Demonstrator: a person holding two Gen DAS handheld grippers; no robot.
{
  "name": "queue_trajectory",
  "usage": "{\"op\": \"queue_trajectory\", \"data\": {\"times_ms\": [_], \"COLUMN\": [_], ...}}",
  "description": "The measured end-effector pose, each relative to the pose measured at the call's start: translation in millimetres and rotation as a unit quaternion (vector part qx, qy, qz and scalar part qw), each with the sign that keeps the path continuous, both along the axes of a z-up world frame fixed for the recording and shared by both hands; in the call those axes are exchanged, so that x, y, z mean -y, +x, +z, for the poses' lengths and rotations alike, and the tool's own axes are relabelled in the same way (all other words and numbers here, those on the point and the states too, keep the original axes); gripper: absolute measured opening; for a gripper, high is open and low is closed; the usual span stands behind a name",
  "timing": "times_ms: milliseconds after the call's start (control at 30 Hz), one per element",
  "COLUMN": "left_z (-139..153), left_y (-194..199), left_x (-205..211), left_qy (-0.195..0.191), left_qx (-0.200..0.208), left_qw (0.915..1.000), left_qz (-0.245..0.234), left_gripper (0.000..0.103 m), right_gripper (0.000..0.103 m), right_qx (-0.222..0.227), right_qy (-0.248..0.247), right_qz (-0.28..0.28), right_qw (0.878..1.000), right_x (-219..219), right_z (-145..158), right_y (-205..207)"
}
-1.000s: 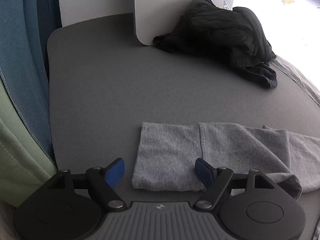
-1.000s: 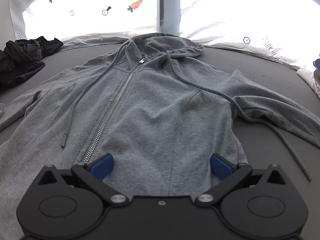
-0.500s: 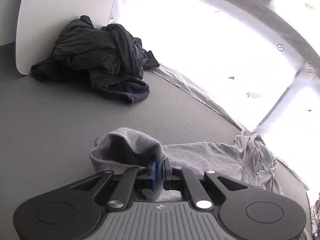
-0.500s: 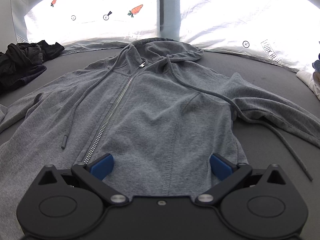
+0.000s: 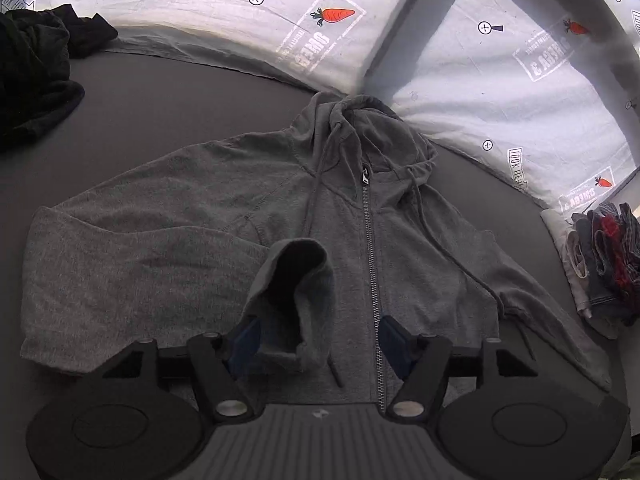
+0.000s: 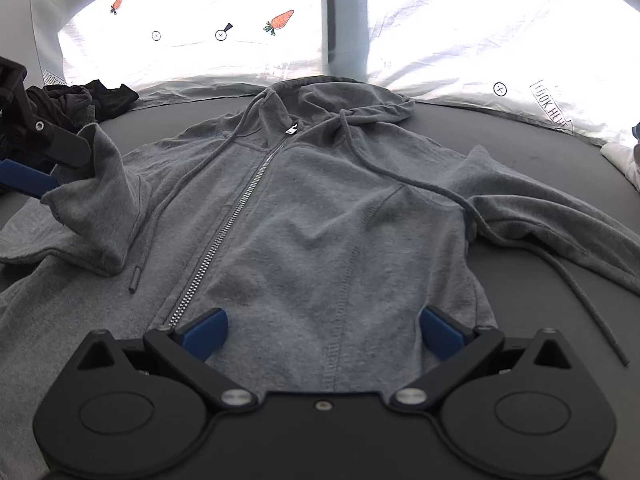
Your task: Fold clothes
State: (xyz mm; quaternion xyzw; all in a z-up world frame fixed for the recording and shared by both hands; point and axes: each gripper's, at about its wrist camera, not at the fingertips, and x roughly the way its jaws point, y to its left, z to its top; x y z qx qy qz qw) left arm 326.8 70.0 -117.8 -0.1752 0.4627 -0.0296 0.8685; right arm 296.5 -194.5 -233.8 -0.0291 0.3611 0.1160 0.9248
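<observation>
A grey zip hoodie [image 5: 404,264] lies face up on the dark grey mat [image 5: 168,96], hood towards the white cloth. Its left sleeve is folded inward, and the cuff [image 5: 298,280] stands up crumpled on the chest beside the zip. My left gripper [image 5: 320,340] hovers over that cuff with its jaws opening; the cuff sits between them near the left pad, unpressed. In the right wrist view the same left gripper [image 6: 48,168] shows at the left edge by the cuff [image 6: 100,200]. My right gripper [image 6: 322,332] stands open over the hoodie's [image 6: 320,220] lower front, holding nothing.
A heap of dark clothes [image 5: 32,68] lies at the mat's far left, and shows in the right wrist view as the dark heap [image 6: 84,98]. A stack of folded garments [image 5: 604,264] sits at the right edge. White cloth printed with carrots [image 5: 280,20] borders the far side.
My left gripper shut on the sleeve cuff, carried it across onto the hoodie's chest, and its jaws now stand apart. The right gripper has not moved.
</observation>
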Motion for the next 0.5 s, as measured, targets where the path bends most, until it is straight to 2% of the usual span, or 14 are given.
{"op": "queue_trajectory", "data": {"times_ms": [100, 233, 300, 367, 500], "left_z": [-5.6, -11.9, -14.5, -23.2, -46.1], "left_y": [-8.1, -14.5, -18.8, -18.9, -15.4], "left_x": [-13.5, -25.4, -31.9, -39.9, -56.9], "left_qy": [0.016, 0.059, 0.065, 0.073, 0.094], "left_qx": [-0.046, -0.094, -0.108, -0.134, -0.198], "left_qw": [0.9984, 0.9926, 0.9905, 0.9857, 0.9704], "left_qz": [0.029, 0.049, 0.057, 0.070, 0.103], "left_gripper": [0.078, 0.079, 0.084, 0.087, 0.087], "right_gripper": [0.103, 0.103, 0.100, 0.083, 0.067], "right_qx": [-0.027, -0.059, -0.072, -0.083, -0.102], "right_qy": [-0.005, 0.043, 0.072, 0.101, 0.134], "right_qz": [0.021, 0.000, -0.006, 0.002, 0.042], "right_qw": [0.999, 0.997, 0.995, 0.991, 0.985], "right_x": [1.9, 10.7, 13.4, 13.0, -10.7], "right_z": [4.8, 14.2, 20.2, 25.8, 36.0], "right_y": [5.9, 13.8, 18.7, 24.1, 34.7]}}
